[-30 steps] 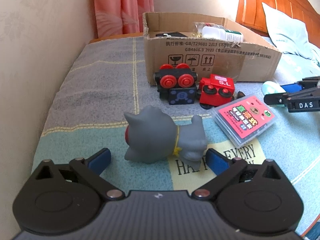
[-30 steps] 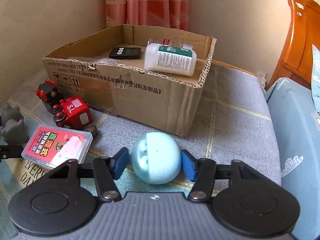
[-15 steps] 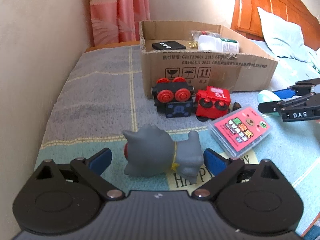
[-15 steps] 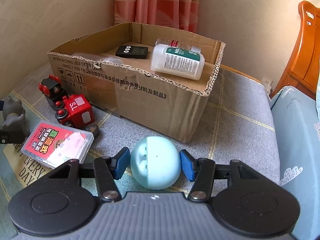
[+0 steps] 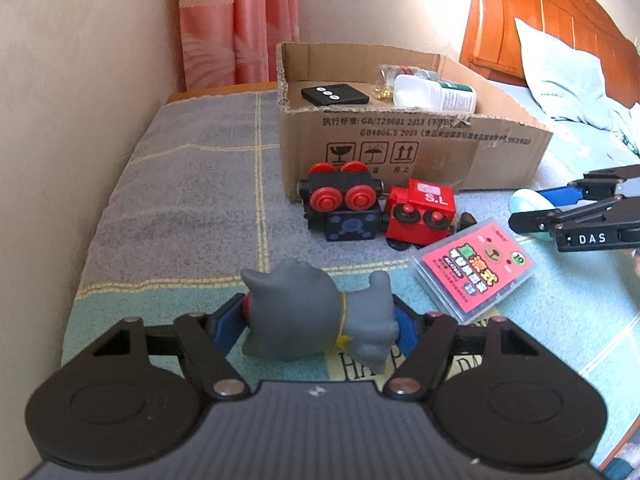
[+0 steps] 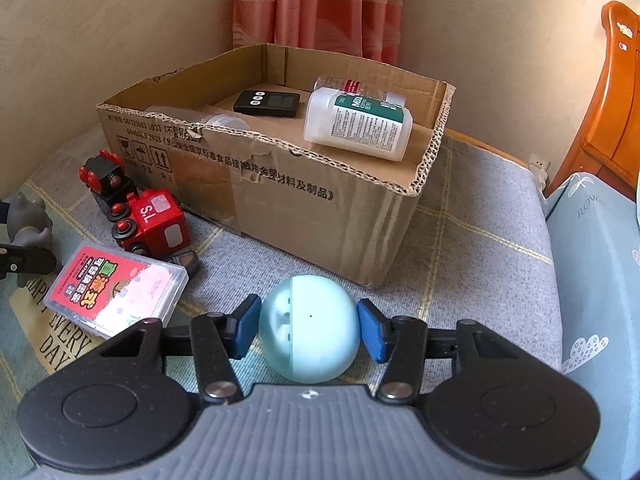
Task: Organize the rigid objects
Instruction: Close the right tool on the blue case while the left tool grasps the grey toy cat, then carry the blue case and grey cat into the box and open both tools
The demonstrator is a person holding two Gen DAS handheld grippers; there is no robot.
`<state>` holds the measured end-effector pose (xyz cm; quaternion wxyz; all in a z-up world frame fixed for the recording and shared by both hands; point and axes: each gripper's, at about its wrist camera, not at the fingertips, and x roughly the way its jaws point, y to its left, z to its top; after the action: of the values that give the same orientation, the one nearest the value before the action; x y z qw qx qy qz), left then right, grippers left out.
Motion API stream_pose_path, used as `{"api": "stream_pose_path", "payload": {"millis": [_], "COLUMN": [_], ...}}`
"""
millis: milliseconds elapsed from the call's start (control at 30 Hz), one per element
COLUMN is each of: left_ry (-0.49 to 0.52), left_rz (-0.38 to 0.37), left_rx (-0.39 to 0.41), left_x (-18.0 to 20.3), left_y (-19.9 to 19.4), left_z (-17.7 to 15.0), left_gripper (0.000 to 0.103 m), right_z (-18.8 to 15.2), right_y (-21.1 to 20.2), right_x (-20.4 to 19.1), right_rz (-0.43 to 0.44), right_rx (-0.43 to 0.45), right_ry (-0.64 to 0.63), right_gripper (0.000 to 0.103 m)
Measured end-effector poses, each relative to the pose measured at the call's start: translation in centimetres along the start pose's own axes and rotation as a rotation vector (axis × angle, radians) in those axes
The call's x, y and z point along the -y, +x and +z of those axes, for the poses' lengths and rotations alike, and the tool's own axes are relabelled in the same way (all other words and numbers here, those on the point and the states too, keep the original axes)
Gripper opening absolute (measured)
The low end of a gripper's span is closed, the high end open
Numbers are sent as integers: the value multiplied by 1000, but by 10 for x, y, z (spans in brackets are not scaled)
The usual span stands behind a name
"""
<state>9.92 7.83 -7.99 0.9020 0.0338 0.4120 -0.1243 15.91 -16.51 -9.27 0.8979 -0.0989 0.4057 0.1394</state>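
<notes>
Down in the left wrist view, the left tool has just been closing, and its blue pads now sit against a grey cat lying on its side on the bed; the left pad meets the head, the right pad is mostly hidden behind the hind end. Beyond the cat, a black wagon with red wheels and a red wagon marked "S.L" lie just beside each other, close to the front wall of a box. Inside the box lie a black remote, a white bottle on its side, and a small clear bag, its contents too small to tell. A card case with a red label lies flat to the right of the cat. At the right edge the right tool reaches in, a pale blue ball showing between its fingers. A curtain hangs behind, and a wooden headboard with a pillow stands at the upper right.

Next, the right wrist view: the right tool pinches the ball from both sides, the ball resting on the bed near the box corner. The bottle and remote lie in the box. To the left lie the red wagon, black wagon, card case, and at the edge, the cat.
</notes>
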Motion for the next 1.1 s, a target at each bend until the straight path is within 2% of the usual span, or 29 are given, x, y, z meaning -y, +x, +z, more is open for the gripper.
{"api": "stream_pose_path", "payload": {"millis": [200, 433, 667, 867, 1100], "left_ry": [-4, 36, 55, 60, 48], "left_rz": [14, 28, 30, 0, -14], "left_rx": [-28, -37, -55, -45, -5], "left_x": [1, 5, 8, 13, 16], "left_y": [0, -9, -18, -26, -36], "left_z": [4, 7, 14, 19, 24], "left_gripper": [72, 72, 72, 72, 72], "right_z": [0, -3, 1, 22, 68], "right_y": [-3, -13, -36, -67, -79], "right_x": [1, 0, -2, 1, 15], "right_rz": [7, 18, 40, 65, 50], "right_rx": [-21, -35, -24, 62, 170], "right_ry": [-3, -32, -64, -72, -61], "right_gripper": [58, 58, 58, 58, 58]}}
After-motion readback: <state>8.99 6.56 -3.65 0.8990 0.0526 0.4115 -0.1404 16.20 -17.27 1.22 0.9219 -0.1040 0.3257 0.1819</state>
